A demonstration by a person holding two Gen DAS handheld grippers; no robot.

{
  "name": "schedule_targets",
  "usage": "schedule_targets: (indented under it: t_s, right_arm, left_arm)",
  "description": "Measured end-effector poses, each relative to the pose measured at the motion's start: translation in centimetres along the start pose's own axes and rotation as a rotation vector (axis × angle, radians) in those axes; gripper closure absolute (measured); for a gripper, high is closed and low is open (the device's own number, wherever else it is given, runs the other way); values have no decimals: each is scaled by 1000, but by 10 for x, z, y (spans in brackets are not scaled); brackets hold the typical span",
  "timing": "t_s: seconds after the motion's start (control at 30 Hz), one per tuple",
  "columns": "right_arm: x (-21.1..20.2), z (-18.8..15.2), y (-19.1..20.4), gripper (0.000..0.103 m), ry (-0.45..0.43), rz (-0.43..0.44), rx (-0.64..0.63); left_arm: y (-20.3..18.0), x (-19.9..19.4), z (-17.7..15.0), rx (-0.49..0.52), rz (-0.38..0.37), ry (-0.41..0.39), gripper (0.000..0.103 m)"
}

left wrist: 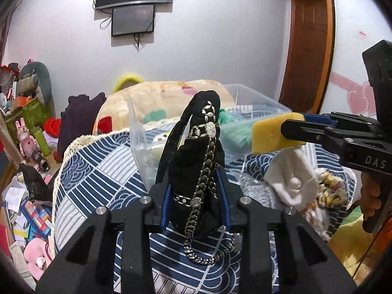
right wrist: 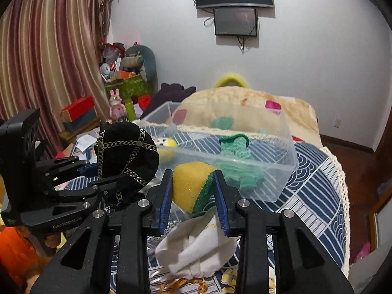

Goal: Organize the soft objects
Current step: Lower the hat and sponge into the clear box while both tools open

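My left gripper (left wrist: 196, 196) is shut on a black velvet hat with a metal chain (left wrist: 196, 152), held above the blue patterned cloth; it also shows in the right wrist view (right wrist: 127, 152). My right gripper (right wrist: 193, 191) is shut on a yellow sponge with a green scouring side (right wrist: 191, 186), seen from the side in the left wrist view (left wrist: 272, 132). Both are just in front of a clear plastic bin (right wrist: 281, 152) that holds a green knit item (right wrist: 235, 156) and a yellow plush toy (right wrist: 166, 144).
A white cloth pouch (right wrist: 196, 250) and a flowered scrunchie (left wrist: 328, 188) lie on the blue patterned cloth (left wrist: 98, 166). A beige blanket (right wrist: 245, 100) is heaped behind the bin. Toys, boxes and papers clutter the floor at left (left wrist: 27, 147).
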State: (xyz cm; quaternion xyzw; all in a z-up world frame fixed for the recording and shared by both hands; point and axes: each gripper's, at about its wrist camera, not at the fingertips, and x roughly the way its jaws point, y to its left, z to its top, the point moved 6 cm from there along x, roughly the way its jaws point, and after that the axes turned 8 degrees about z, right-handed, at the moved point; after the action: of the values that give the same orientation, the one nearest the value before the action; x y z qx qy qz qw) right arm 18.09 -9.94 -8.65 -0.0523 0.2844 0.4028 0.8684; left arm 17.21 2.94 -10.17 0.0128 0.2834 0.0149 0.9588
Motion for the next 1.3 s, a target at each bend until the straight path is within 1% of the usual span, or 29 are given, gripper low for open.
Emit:
schedule_targets:
  t_s: [0.13,0.2,0.43,0.6,0.7,0.87,1.0,1.2,1.3]
  right_arm:
    - [-10,8,1,74,-32,5,-9]
    - [-14,13,2,74,-49,-3,-16]
    - [-30,35,-3,74,-118,-23,-21]
    - [-36,49,-7,74,-157,-45,-18]
    - [-36,58,-11,74,-174,-59,-15]
    - [-31,67,-16,74,-183,-84,-20]
    - [-26,72,-21,74,-181,-110,-31]
    - [-12,75,-29,74,-152,-135,-38]
    - [-1,73,-32,74,-126,-146,-42]
  left_arm:
    - [-1,-13,12,4,-8,-37,70]
    - [0,-21,21,5,-1,-62,70]
    - [10,-29,54,-14,26,-129,70]
    - [18,-22,73,-47,22,-139,70]
    - [19,-14,81,-43,43,-139,70]
    - [16,5,89,-39,46,-117,70]
    - [13,22,91,-27,64,-98,70]
    - [9,54,87,-45,40,-22,70]
    - [6,67,82,-37,30,19,70]
